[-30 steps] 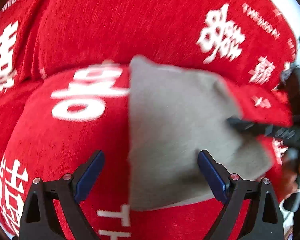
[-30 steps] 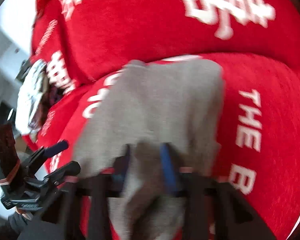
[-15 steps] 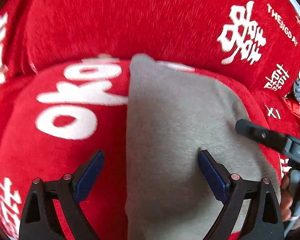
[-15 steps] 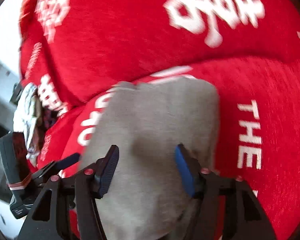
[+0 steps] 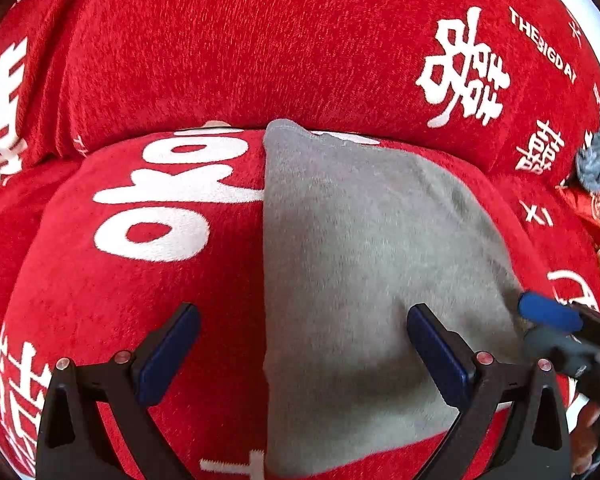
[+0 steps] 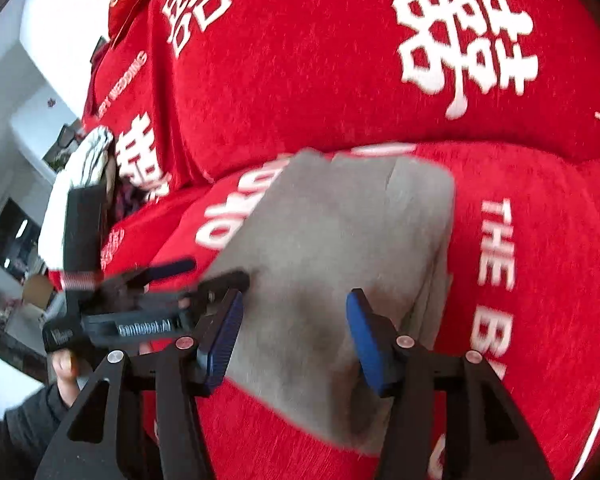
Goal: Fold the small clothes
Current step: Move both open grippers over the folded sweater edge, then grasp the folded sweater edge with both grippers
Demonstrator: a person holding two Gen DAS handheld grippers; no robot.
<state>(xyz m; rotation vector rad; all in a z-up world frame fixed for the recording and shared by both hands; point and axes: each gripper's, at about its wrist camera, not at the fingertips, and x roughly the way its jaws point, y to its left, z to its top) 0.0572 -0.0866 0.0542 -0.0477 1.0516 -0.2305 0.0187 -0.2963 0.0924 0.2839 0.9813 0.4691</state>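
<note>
A grey folded garment (image 5: 364, 264) lies flat on the red sofa seat cushion (image 5: 140, 288); it also shows in the right wrist view (image 6: 332, 248). My left gripper (image 5: 300, 352) is open and empty, hovering over the garment's left edge, with one finger over the red cushion and the other over the grey cloth. My right gripper (image 6: 292, 336) is open and empty above the garment's near end. The right gripper's blue fingertip (image 5: 548, 312) shows at the garment's right edge in the left wrist view. The left gripper (image 6: 156, 296) shows at the left in the right wrist view.
The red sofa back cushions (image 5: 260, 48) with white characters rise behind the seat. A grey bundle of cloth (image 5: 598, 164) lies at the far right of the sofa. A white and dark pile of clothes (image 6: 84, 184) sits at the sofa's left end.
My right gripper let go of the grey garment and opened. The garment's lifted part now lies flat as a folded rectangle. Both grippers have drawn back slightly.
</note>
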